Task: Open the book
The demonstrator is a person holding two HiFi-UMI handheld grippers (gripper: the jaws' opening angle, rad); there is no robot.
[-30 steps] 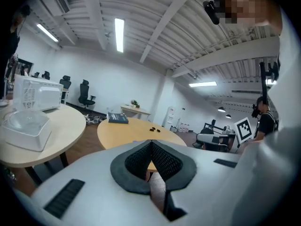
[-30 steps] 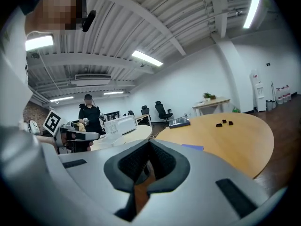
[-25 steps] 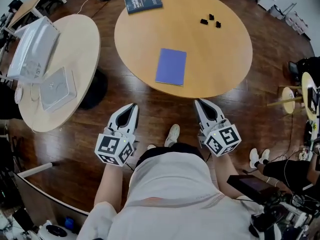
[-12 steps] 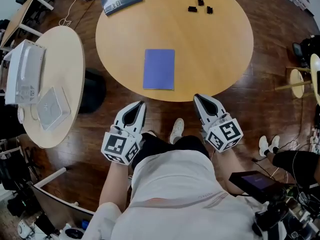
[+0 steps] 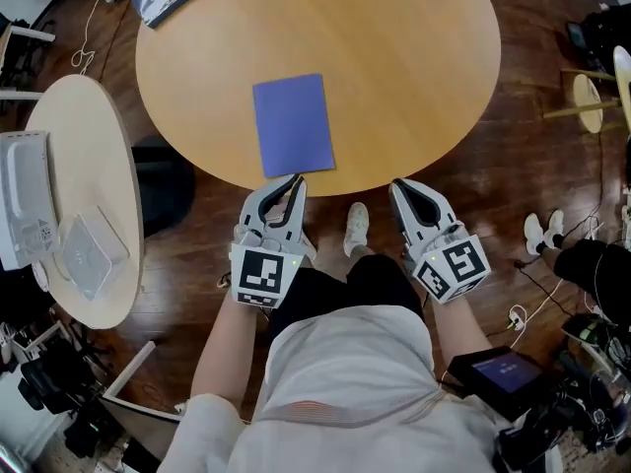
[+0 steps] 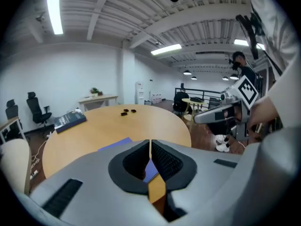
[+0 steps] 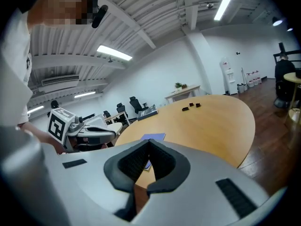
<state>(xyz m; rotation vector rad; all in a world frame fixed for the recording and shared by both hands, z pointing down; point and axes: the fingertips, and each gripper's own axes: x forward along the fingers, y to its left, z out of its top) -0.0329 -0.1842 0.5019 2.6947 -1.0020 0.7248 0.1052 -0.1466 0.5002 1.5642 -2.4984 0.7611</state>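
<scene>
I'm holding the left gripper (image 5: 293, 183), jaws pressed together and empty, at the near edge of the closed blue book (image 5: 292, 124) on the table (image 5: 424, 87), guessing that's best for catching the cover. The right gripper (image 5: 399, 187) is hanging beside it, likewise closed.

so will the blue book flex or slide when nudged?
The blue book looks thin, so it is probably light and bendy. It lies flat on the smooth table, so a push likely slides it.
</scene>
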